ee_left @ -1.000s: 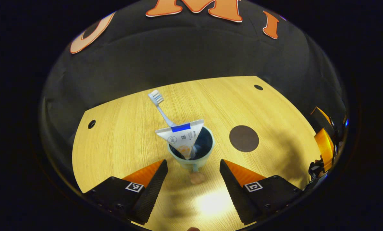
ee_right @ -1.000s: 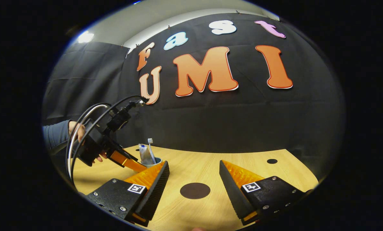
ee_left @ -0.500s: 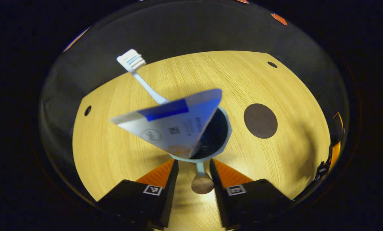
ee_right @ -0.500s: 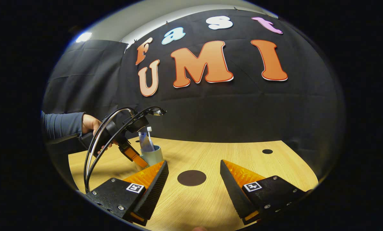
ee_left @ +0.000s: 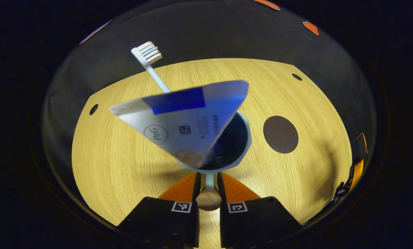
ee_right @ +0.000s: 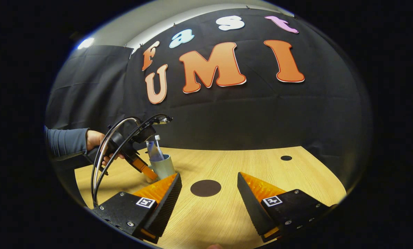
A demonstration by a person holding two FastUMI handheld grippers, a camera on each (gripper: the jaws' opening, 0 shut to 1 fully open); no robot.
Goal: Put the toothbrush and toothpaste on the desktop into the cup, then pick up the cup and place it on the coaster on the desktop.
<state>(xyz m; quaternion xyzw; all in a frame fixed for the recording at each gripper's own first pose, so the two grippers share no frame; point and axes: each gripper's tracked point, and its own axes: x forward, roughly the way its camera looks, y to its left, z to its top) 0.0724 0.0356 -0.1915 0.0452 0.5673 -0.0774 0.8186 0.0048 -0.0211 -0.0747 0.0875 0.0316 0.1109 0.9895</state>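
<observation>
A pale blue cup (ee_left: 243, 138) holds a white and blue toothpaste tube (ee_left: 185, 121) and a white toothbrush (ee_left: 146, 54), both leaning out toward the left. My left gripper (ee_left: 209, 177) is shut on the cup's thin handle (ee_left: 209, 180), which ends in a round wooden knob. A dark round coaster (ee_left: 280, 134) lies on the wooden desktop (ee_left: 123, 162) just right of the cup. In the right gripper view the cup (ee_right: 163, 166) sits left of the coaster (ee_right: 205, 187), with the left gripper (ee_right: 146, 171) at its side. My right gripper (ee_right: 209, 193) is open above the desktop near the coaster.
A person's hand (ee_right: 95, 140) and blue sleeve hold the left gripper, with looped cables above it. Small dark holes mark the desktop (ee_left: 93, 109) near its far corners. The black cloth wall rises behind the table's far edge.
My left gripper moved in on the cup and its fingers closed onto the handle. The cup and its contents now loom larger. The right gripper stayed open and barely moved.
</observation>
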